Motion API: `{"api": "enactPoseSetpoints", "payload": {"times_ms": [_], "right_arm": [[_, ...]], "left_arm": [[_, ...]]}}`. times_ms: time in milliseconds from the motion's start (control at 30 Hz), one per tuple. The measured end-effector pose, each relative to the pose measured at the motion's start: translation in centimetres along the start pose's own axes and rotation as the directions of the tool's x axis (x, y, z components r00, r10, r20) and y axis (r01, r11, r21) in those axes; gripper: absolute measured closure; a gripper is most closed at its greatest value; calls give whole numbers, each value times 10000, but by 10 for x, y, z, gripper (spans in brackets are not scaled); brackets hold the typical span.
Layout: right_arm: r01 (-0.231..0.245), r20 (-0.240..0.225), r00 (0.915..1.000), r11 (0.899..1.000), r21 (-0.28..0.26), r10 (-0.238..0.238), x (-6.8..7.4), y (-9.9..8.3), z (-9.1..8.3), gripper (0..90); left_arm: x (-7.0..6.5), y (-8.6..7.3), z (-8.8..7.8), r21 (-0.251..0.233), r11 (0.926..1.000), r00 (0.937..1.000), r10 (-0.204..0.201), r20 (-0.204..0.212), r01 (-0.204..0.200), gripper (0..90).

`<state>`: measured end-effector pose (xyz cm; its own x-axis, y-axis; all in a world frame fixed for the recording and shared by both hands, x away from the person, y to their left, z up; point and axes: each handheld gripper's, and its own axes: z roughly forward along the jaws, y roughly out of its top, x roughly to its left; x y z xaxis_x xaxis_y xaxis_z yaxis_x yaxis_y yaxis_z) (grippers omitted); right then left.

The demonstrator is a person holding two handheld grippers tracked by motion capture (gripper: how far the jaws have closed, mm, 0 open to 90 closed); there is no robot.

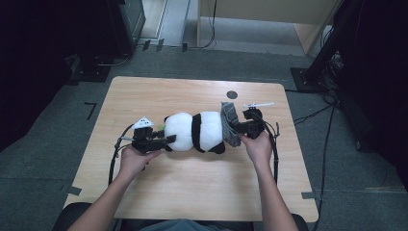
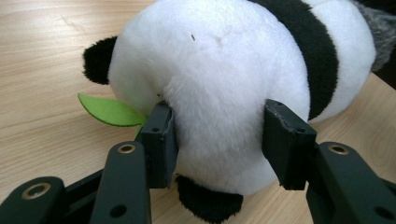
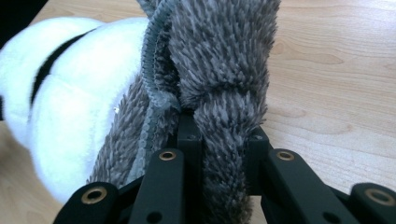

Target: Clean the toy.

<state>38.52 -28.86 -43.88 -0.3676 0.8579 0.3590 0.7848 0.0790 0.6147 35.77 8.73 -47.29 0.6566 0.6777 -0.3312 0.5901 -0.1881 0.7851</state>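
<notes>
A black-and-white panda plush (image 1: pixel 197 131) lies on its side across the middle of the wooden table (image 1: pixel 192 187). My left gripper (image 1: pixel 168 139) comes at its head from the left. In the left gripper view the jaws (image 2: pixel 217 126) press into the white head (image 2: pixel 224 70) from both sides, beside a green felt leaf (image 2: pixel 109 111). A grey fuzzy cloth (image 1: pixel 230 126) wraps the plush's right end. My right gripper (image 1: pixel 238 129) is shut on a bunched fold of that cloth (image 3: pixel 219 56), the jaws (image 3: pixel 219 126) pinching it, with the panda's body (image 3: pixel 70 93) to the left.
A small dark round mark (image 1: pixel 232 95) and a thin white object (image 1: pixel 258 104) sit near the table's far right. Cables trail from both grippers toward the near edge. Bare wood lies in front of the plush and along the far left.
</notes>
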Motion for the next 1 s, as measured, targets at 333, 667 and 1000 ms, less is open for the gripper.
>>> {"api": "enactPoseSetpoints", "payload": {"times_ms": [333,667,1000], "right_arm": [[-307,141,9995,9954,912,295,-6,-21,29,768],[-126,296,9995,9933,1145,92,-13,-22,33,759],[33,288,9996,9944,1056,-64,-11,-20,30,761]], "left_arm": [[2,0,2,231,9994,9996,279,-107,-276,391],[11,16,-10,46,9992,9985,389,380,-391,312],[28,36,8,530,9867,9855,1494,806,-1539,253]]}}
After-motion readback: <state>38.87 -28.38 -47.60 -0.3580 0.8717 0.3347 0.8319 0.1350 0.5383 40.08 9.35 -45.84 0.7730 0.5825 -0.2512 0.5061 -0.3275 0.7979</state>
